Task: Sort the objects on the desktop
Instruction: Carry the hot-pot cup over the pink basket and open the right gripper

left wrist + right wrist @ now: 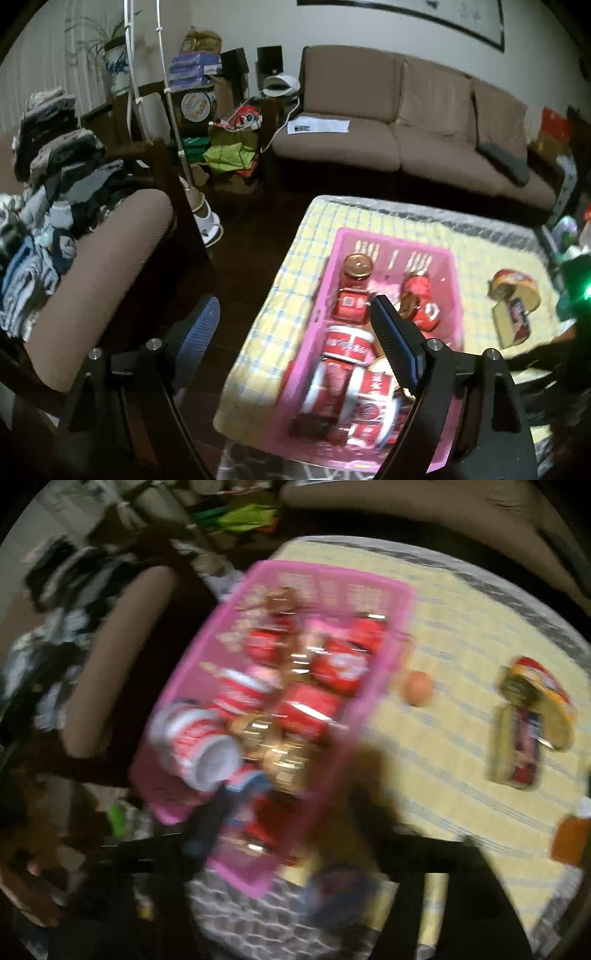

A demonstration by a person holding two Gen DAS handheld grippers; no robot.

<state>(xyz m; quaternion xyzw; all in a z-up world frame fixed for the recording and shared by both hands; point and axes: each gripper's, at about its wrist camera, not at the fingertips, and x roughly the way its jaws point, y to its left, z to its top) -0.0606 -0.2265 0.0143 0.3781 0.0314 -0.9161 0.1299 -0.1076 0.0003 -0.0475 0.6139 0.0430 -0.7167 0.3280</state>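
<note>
One pink slotted plastic basket [391, 254] sits on the table [295, 280] with its yellow checked cloth, packed with red-and-white cans, cups and jars; blur stops an exact count, roughly eight or more. One yellow-red round tin with a flat packet [513, 302] lies on the cloth, well apart to the basket's right. Left tongs [295, 332] spread wide, holding nothing, one finger over the basket, the other off the table edge. Only the right wrist view shows one small orange ball [417, 687] just beside the basket; right tongs [280, 849] smeared, state cannot tell. Only the left view shows the brown three-seat sofa [406, 118].
</note>
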